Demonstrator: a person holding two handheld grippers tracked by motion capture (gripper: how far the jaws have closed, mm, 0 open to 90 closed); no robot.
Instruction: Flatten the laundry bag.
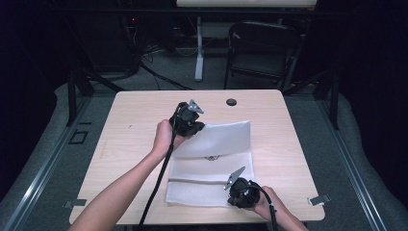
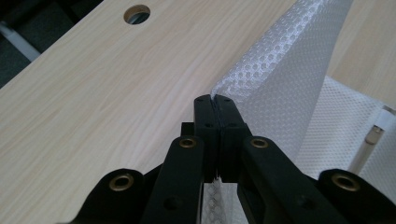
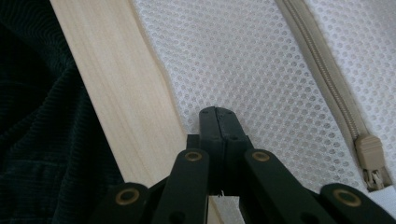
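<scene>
A white mesh bag (image 1: 211,161) with a beige zipper (image 1: 197,181) lies on the wooden table (image 1: 134,125). My left gripper (image 1: 197,128) is shut on the bag's far left corner and holds it up off the table, so the far part of the bag stands as a raised flap. In the left gripper view the jaws (image 2: 215,99) pinch the mesh (image 2: 280,84) at its edge. My right gripper (image 1: 231,198) is shut on the bag's near edge by the table's front. The right gripper view has its jaws (image 3: 216,111) on the mesh (image 3: 243,60), with the zipper pull (image 3: 371,156) to the right.
A round cable hole (image 1: 231,102) sits in the table's far middle. A dark chair (image 1: 262,48) and a white table leg stand on the floor behind. Metal clips (image 1: 319,199) mark the front corners. Dark cloth (image 3: 37,116) lies just past the front edge.
</scene>
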